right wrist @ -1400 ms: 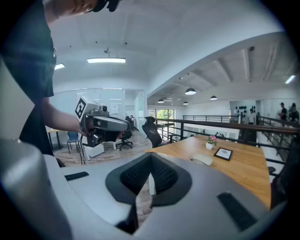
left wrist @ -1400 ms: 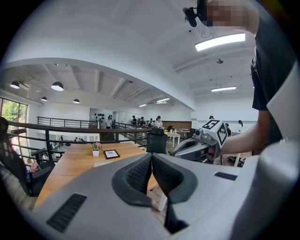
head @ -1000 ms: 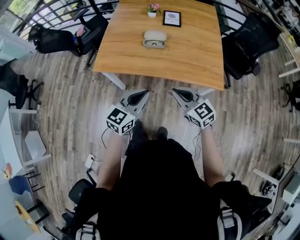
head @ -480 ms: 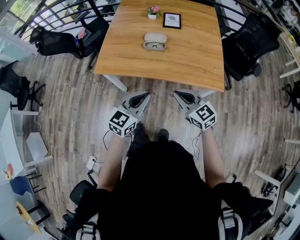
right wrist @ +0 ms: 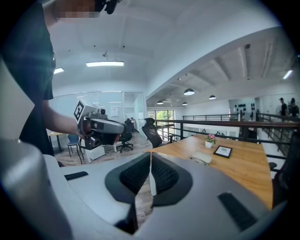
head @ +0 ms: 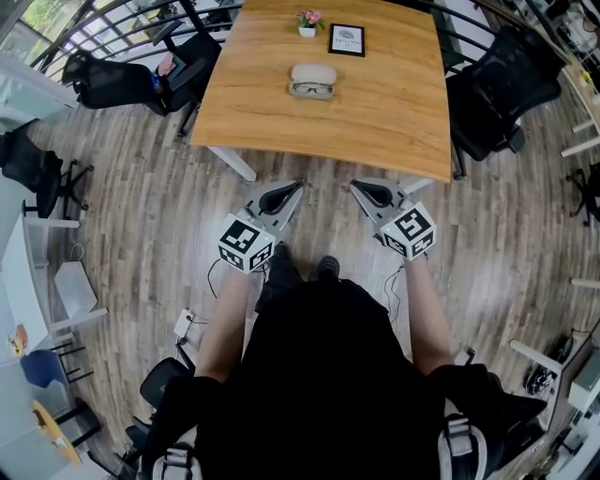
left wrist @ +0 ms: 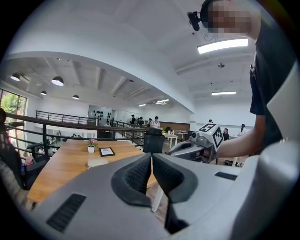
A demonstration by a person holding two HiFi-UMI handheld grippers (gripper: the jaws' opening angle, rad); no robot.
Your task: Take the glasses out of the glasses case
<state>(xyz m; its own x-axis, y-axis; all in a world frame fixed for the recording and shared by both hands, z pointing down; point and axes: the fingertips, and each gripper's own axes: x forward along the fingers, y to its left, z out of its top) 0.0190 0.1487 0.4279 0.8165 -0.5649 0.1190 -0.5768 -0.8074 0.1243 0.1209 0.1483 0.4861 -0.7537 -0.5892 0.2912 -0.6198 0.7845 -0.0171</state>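
So you're pre-approach: left gripper [head: 296, 186] and right gripper [head: 355, 186] both closed on nothing, short of the table [head: 394, 112], glasses case [head: 311, 73] mid-table with glasses [head: 311, 90] seemingly at its near edge; step in and open up.

Right claw [head: 356, 185] has drifted slightly — down and rightward.

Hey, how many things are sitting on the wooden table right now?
4. A potted flower and a framed picture stand at the far edge. Nearer the middle lies a white glasses case, with the glasses just in front of it. Nothing seems hidden.
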